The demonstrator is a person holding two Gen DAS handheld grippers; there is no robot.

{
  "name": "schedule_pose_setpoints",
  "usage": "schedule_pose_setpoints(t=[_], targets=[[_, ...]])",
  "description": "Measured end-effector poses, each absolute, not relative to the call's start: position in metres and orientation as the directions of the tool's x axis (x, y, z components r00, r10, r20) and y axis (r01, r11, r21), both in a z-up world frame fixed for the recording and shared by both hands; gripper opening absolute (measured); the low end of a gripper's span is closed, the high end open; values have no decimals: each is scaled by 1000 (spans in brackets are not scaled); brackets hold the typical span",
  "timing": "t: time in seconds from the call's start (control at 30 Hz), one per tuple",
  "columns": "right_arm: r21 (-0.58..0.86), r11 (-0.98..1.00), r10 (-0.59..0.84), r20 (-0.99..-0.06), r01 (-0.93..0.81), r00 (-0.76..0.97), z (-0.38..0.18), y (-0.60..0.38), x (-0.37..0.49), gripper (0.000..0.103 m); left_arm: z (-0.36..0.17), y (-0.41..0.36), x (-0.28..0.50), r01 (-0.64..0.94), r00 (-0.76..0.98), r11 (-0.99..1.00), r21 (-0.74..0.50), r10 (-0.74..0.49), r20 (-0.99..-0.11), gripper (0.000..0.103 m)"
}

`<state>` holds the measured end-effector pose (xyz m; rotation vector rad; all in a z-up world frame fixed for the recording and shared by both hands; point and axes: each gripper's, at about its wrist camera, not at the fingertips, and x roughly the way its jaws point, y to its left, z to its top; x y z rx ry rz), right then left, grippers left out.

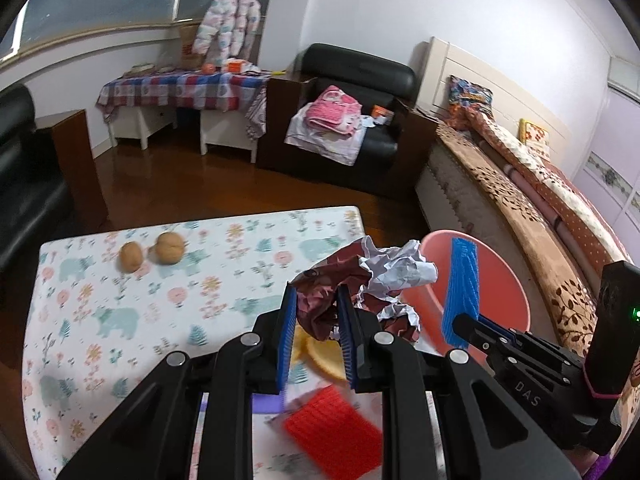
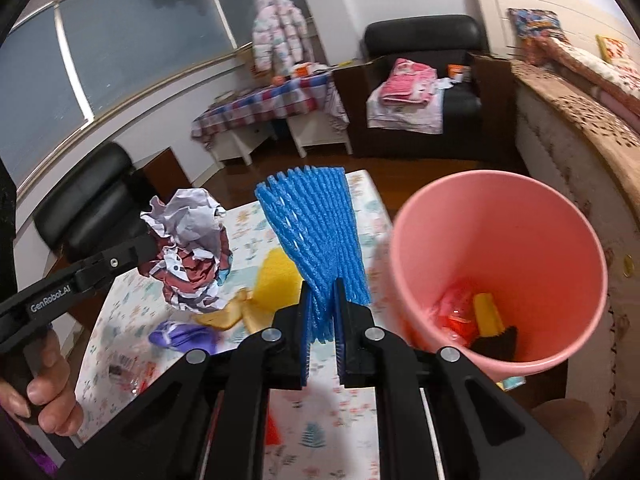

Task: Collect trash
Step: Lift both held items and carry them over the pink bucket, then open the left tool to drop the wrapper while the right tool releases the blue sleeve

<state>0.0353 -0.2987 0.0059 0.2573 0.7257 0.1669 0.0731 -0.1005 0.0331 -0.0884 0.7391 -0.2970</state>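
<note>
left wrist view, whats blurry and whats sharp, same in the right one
Left wrist view: the red ribbed foam net low in frame is smeared, the crumpled maroon-and-white paper fairly crisp. Right wrist view: the pink plastic bucket rim is soft, the blue foam net sharp.

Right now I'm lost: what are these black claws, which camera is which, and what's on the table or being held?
They are two hand-held grippers, each with a fisheye camera looking along its fingers. In the left view, the left gripper is shut on a crumpled wrapper. In the right view, the right gripper is shut on a blue foam net beside the pink bucket, which already holds scraps. On the floral table lie two walnuts, a red foam net, peel and a purple wrapper.
</note>
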Motion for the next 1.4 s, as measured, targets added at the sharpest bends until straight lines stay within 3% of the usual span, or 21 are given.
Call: schedule_pose_setpoints(t=[0.73,1.23,1.33,1.4], targets=[[296,944,91,-654,144,751,-15,-394,41,10,28,-246,97,428,649,901,-68,-360,-670,20],[329,925,86,-672,192,736,-31,-416,49,10,-2,-280,122,462,599,885,-63,-363,-714,21],[332,921,78,-672,205,736,-32,-419,48,10,-6,-283,123,470,595,881,-60,-366,-715,27],[334,919,77,-673,210,735,-33,-421,48,10,-7,-284,122,470,594,881,-62,-368,-715,38]])
